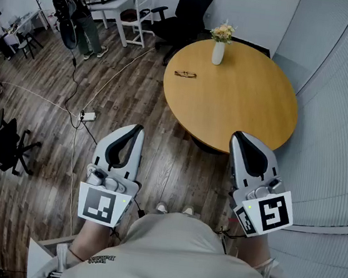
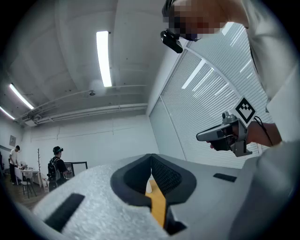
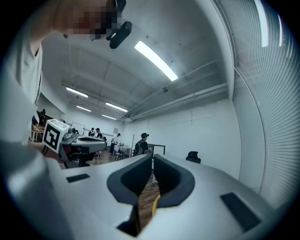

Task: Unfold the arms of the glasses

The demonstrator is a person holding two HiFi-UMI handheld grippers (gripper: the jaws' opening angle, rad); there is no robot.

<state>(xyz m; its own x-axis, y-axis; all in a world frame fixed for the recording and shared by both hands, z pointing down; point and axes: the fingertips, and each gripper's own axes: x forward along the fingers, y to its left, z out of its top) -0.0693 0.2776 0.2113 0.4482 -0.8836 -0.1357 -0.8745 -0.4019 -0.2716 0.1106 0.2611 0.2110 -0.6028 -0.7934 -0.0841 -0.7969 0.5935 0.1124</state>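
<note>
Your left gripper (image 1: pixel 134 129) and right gripper (image 1: pixel 240 137) are closed, holding nothing. Walk up to the glasses (image 1: pixel 185 74), then open both.

Table (image 1: pixel 251 123) far centre-right. Glasses (image 1: pixel 185 74) on table, left side. Vase (image 1: pixel 218 52) on table's far edge, right of glasses. Office chair (image 1: pixel 191 5) behind table. Left gripper (image 1: pixel 139 127) near, over floor (image 1: pixel 129 95), left of table. Right gripper (image 1: pixel 237 135) near, before table's near edge.

left gripper (image 1: pixel 138 127), right gripper (image 1: pixel 238 135); fingers (image 2: pixel 167 176) together, empty
</note>
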